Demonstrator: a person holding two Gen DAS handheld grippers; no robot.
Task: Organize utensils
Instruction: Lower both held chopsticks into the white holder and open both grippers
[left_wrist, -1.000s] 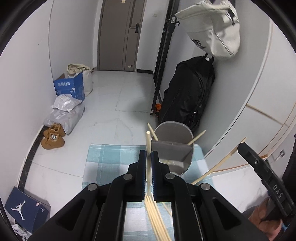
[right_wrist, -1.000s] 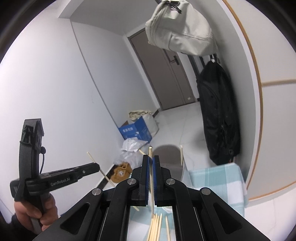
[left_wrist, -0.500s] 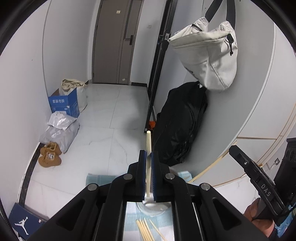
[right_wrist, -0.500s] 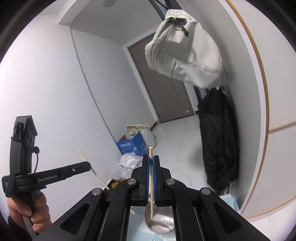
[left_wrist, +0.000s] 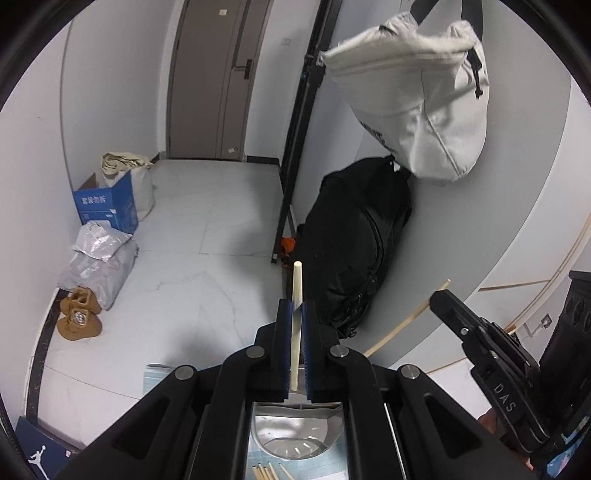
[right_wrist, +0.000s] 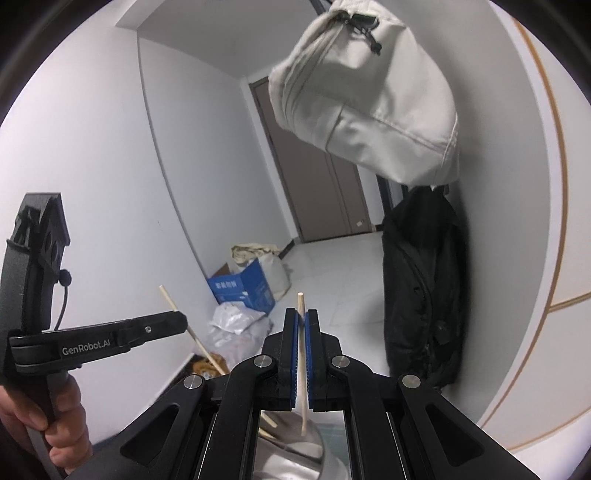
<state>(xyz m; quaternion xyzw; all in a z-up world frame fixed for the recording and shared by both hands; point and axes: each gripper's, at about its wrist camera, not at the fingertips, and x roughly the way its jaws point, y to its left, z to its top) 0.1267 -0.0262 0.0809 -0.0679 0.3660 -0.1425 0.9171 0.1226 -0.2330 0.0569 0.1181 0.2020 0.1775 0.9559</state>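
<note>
My left gripper (left_wrist: 294, 308) is shut on a wooden chopstick (left_wrist: 296, 291) held nearly upright above a grey utensil holder (left_wrist: 295, 437). Several loose chopsticks (left_wrist: 266, 472) lie on the checked cloth just below the holder. My right gripper (right_wrist: 302, 318) is shut on another chopstick (right_wrist: 301, 306), its lower end hanging over the holder (right_wrist: 295, 454), which has chopsticks (right_wrist: 267, 421) inside. The right gripper also shows in the left wrist view (left_wrist: 443, 295), the left gripper in the right wrist view (right_wrist: 173, 323).
A black backpack (left_wrist: 354, 251) leans on the wall under a hanging white bag (left_wrist: 417, 99). On the floor to the left are a blue box (left_wrist: 105, 203), grey parcels (left_wrist: 98, 258) and brown shoes (left_wrist: 79, 319). A dark stand pole (left_wrist: 299, 129) rises behind.
Both grippers have lifted with their chopsticks and tilted upward, so the holder and cloth have dropped to the bottom of both views. Both stay shut.
</note>
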